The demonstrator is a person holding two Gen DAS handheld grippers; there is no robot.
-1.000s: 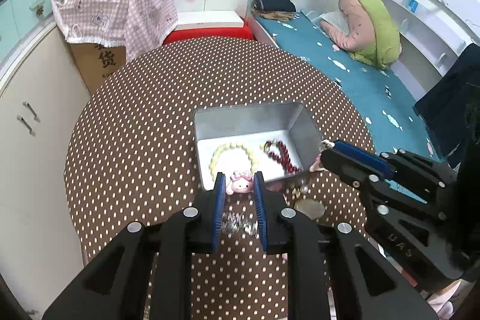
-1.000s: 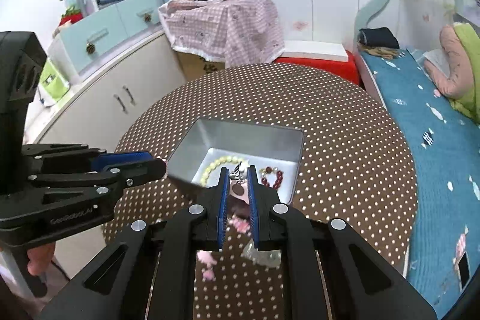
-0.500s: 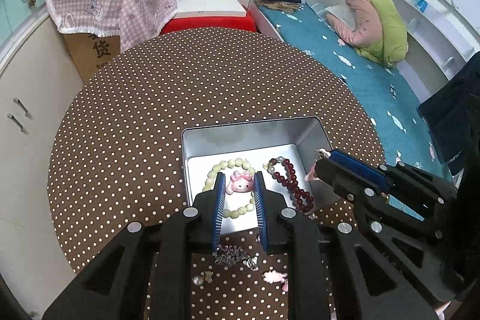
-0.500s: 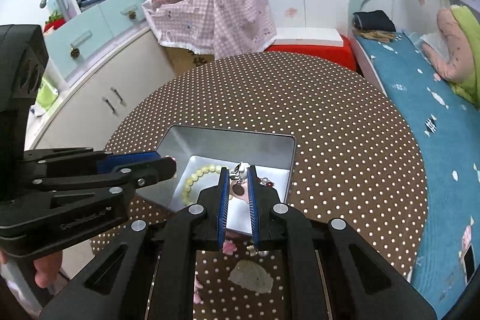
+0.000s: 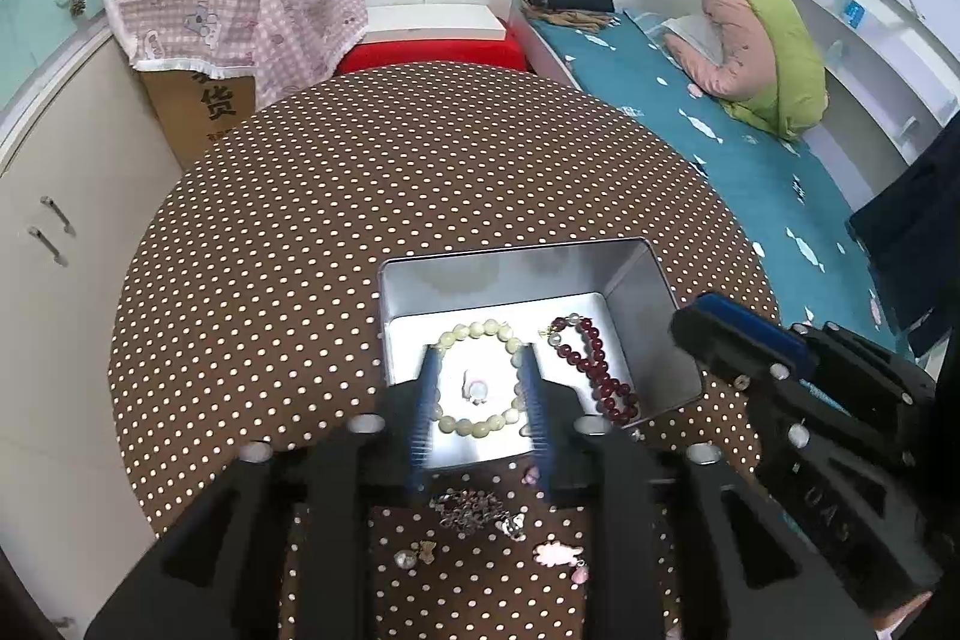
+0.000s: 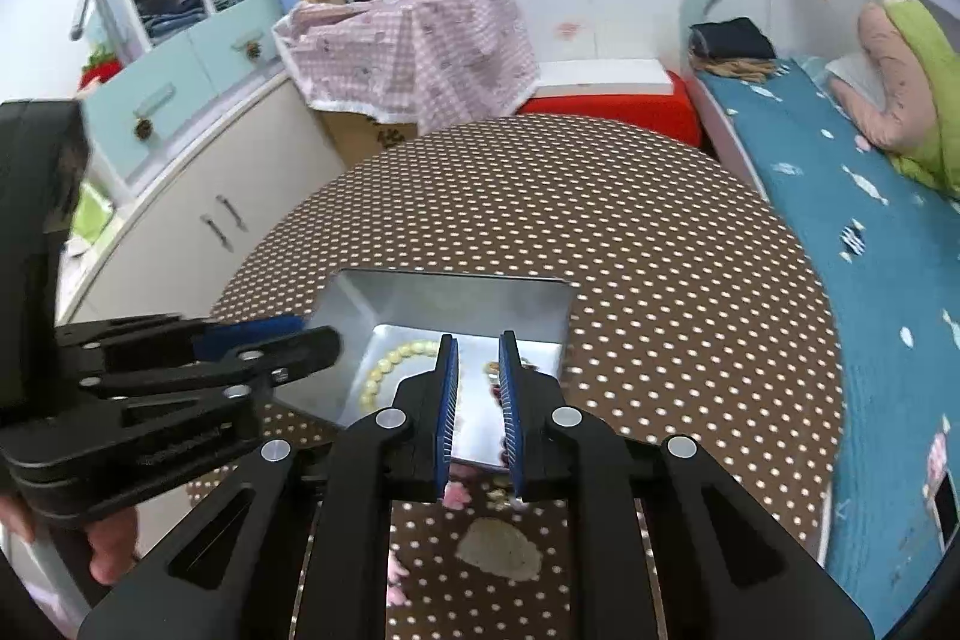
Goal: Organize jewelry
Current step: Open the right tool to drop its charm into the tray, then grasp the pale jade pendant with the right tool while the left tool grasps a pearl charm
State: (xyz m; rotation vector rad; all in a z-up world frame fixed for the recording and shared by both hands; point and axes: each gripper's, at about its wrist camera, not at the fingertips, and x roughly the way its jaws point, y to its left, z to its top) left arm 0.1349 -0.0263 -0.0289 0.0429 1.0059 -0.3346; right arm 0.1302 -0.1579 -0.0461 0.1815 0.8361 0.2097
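Left tool (image 5: 477,409): just opening, charm (image 5: 477,391) loose in tin (image 5: 510,268) | right tool (image 6: 478,415): slightly apart, empty | chain (image 5: 465,508) on counter (image 5: 360,172): light, limp, snag-prone; pinch bunched middle.

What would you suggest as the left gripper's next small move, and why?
Probably lift it and draw it back toward the silver chain tangle. The left gripper has just been opening its jaws, and nothing is pinched between them: the pink charm lies free on the floor of the metal tin, inside the pale bead bracelet. The tangle still lies outside the tin.
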